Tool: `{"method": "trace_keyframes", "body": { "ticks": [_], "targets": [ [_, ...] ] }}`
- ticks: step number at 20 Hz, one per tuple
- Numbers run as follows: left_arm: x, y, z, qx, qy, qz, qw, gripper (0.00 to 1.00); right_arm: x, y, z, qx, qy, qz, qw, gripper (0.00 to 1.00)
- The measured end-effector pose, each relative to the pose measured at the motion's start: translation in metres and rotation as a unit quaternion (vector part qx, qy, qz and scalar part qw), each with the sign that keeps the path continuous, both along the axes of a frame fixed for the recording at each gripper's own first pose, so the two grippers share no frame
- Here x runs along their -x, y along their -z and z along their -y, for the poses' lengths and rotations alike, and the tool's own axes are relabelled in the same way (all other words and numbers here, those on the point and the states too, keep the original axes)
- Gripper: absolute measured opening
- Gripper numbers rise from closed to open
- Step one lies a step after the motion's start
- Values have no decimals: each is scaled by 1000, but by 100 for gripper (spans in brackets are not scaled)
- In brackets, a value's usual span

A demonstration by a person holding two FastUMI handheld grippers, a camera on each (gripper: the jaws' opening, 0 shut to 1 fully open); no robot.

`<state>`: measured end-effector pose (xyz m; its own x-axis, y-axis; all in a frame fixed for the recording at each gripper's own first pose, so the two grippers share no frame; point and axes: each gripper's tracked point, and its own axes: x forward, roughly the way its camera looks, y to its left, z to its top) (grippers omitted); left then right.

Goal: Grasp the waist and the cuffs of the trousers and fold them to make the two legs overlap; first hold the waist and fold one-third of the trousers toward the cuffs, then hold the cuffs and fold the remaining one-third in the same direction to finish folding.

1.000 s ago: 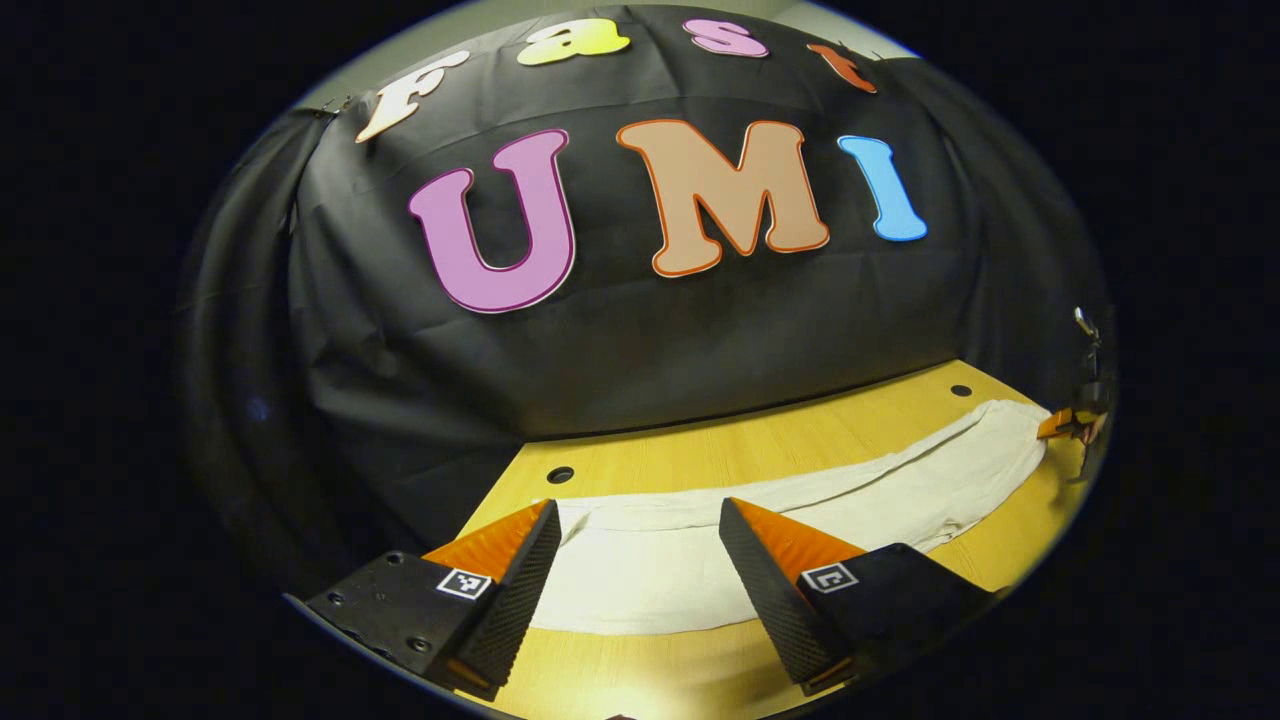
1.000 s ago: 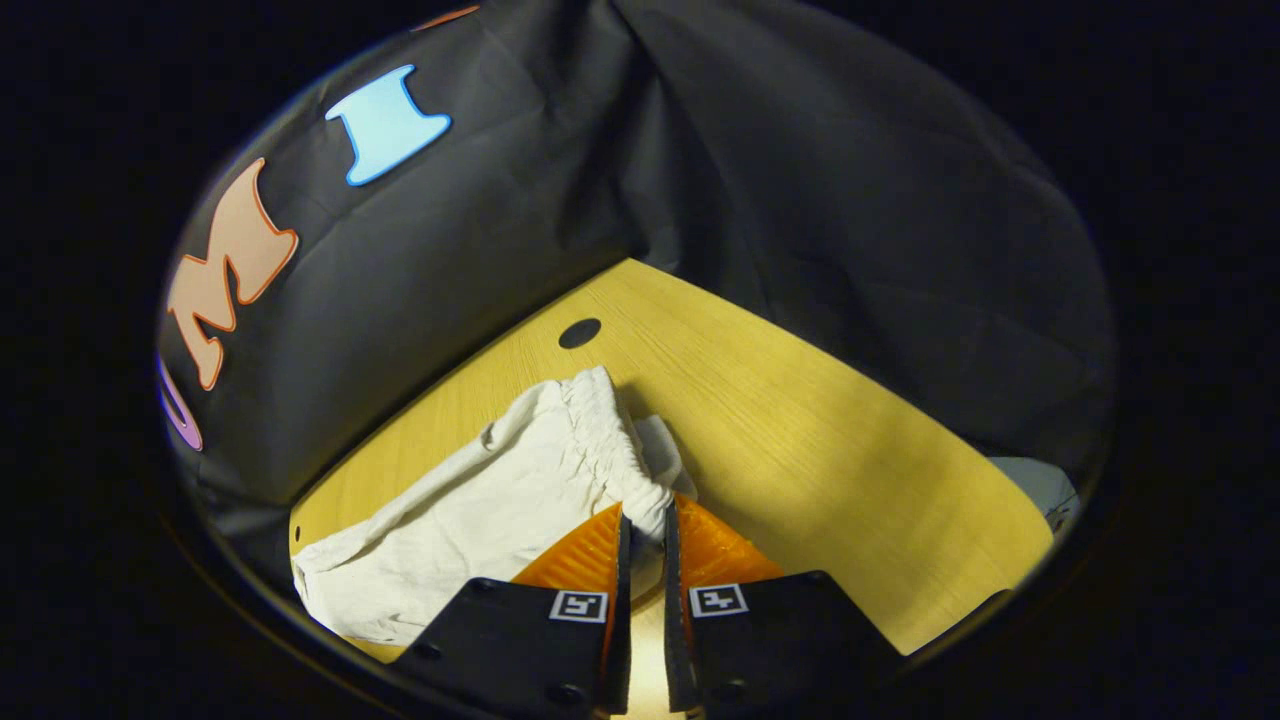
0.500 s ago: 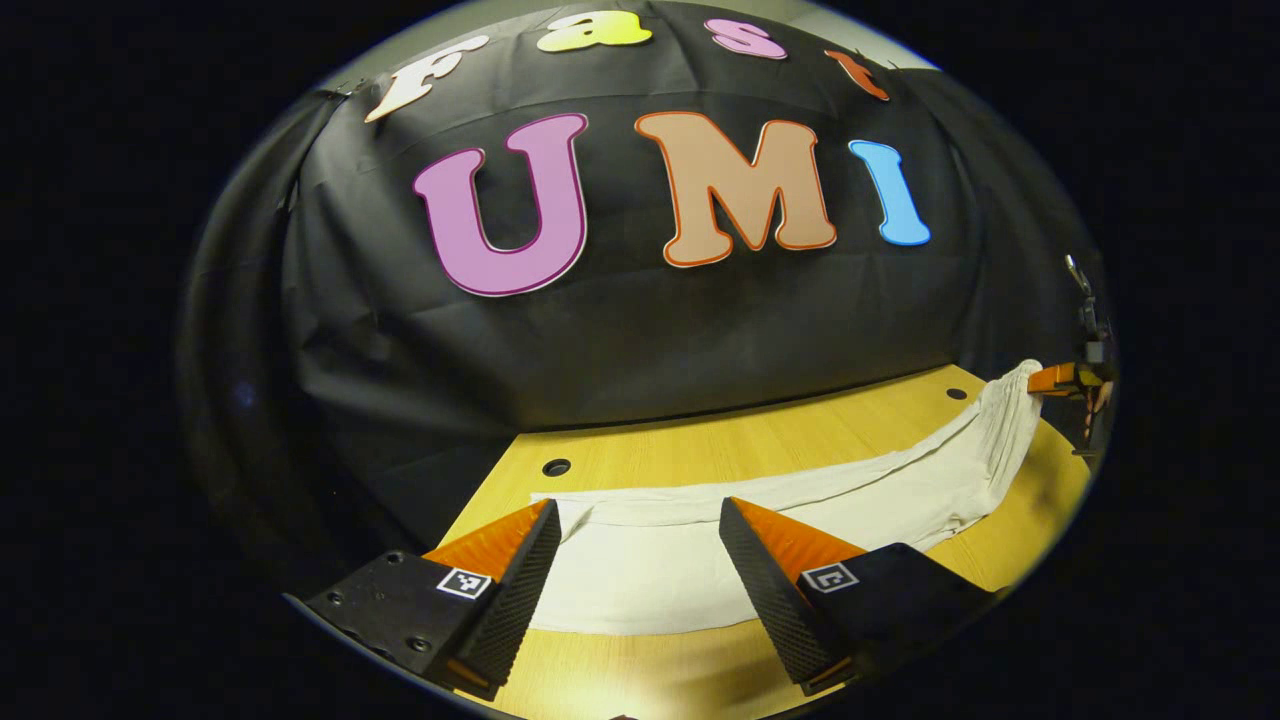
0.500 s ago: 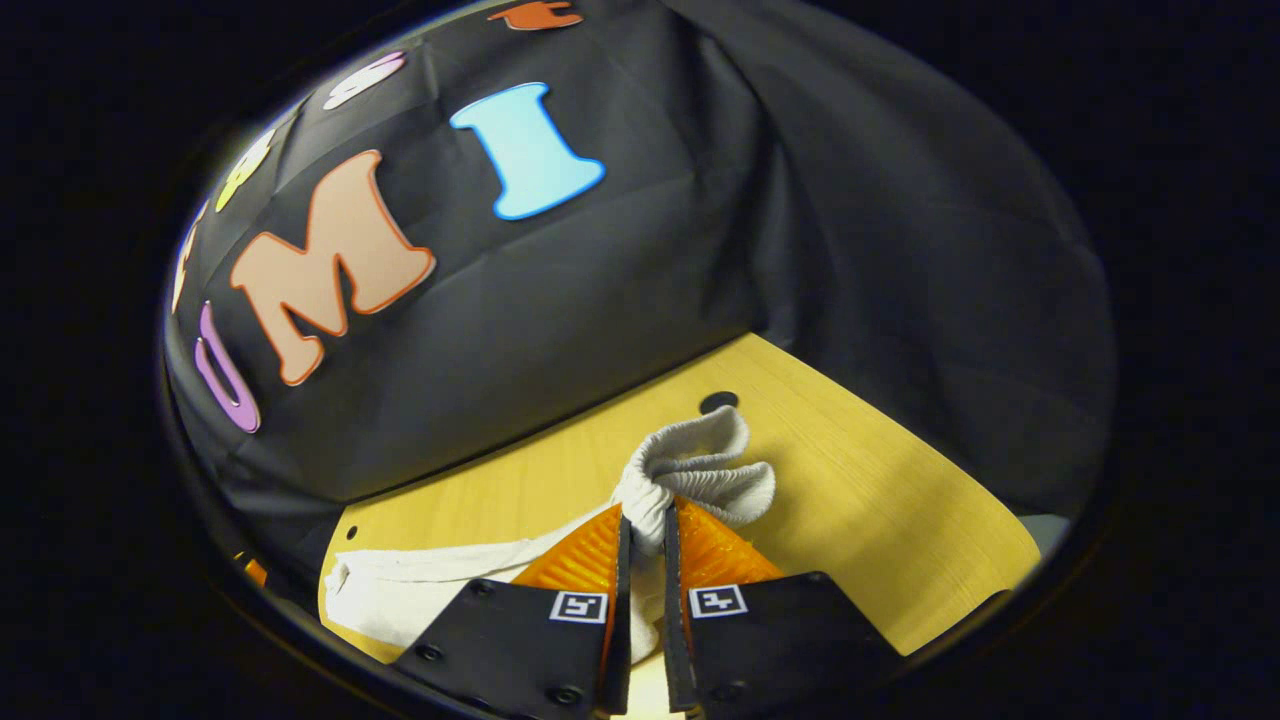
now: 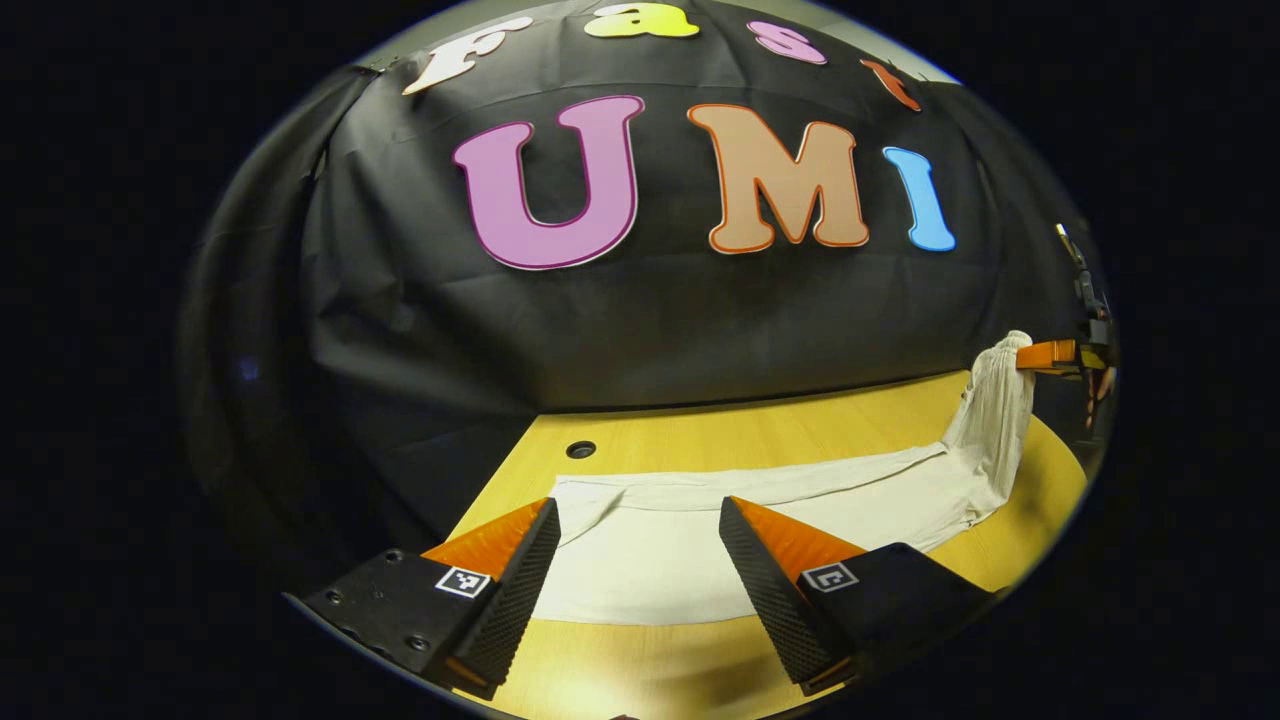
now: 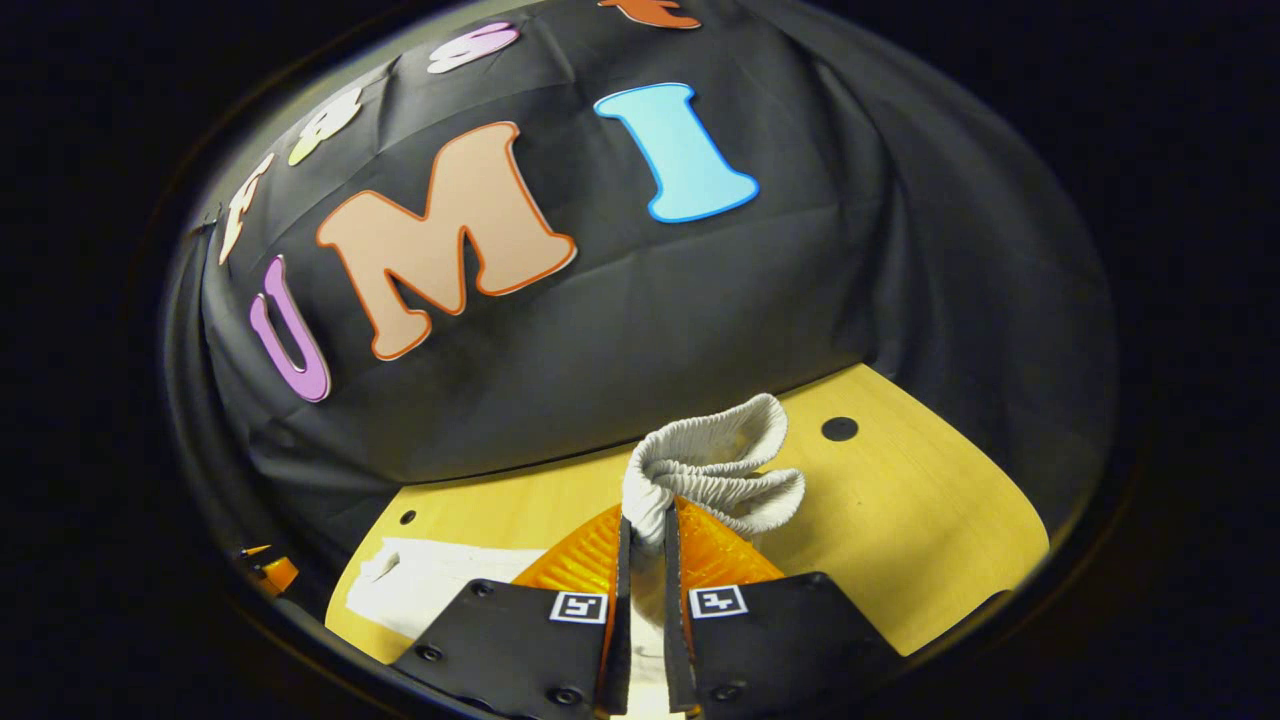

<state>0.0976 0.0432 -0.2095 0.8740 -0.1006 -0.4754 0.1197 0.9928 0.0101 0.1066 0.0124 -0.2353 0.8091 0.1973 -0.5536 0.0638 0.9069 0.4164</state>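
One pair of white trousers (image 5: 700, 540) lies stretched across the yellow wooden table (image 5: 780, 440), and one end of it is lifted clear of the surface. In the right gripper view the elastic, ribbed waist (image 6: 715, 470) bunches up in folds just above the right gripper (image 6: 642, 530), whose two fingers are clamped together on that gathered fabric; the rest of the cloth trails down to the tabletop behind them. In the left gripper view that same lifted end hangs from the right gripper at the far right edge, draping down to the flat part of the garment. The left gripper (image 5: 635, 520) is spread wide, its fingers (image 5: 515, 590) on either side of the flat leg end without pinching it. Each finger mount carries a small square black-and-white marker; no readable words appear on the garment. Round dark holes (image 6: 839, 429) dot the table. No containers are visible.
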Motion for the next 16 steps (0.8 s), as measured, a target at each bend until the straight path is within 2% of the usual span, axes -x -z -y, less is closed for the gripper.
{"method": "trace_keyframes", "body": {
  "ticks": [4, 10, 16],
  "targets": [
    [6, 4, -24, 1, -11, -5, 1000, 96, -6, -13, -45, -10, -26, 10, 1000, 16],
    [20, 11, -58, 2, -35, -16, 999, 96, 2, -5, -118, -17, -77, 9, 997, 16],
    [40, 22, -94, -11, -53, -32, 998, 96, 27, 32, -202, -12, -177, -3, 984, 16]
  ]
}}
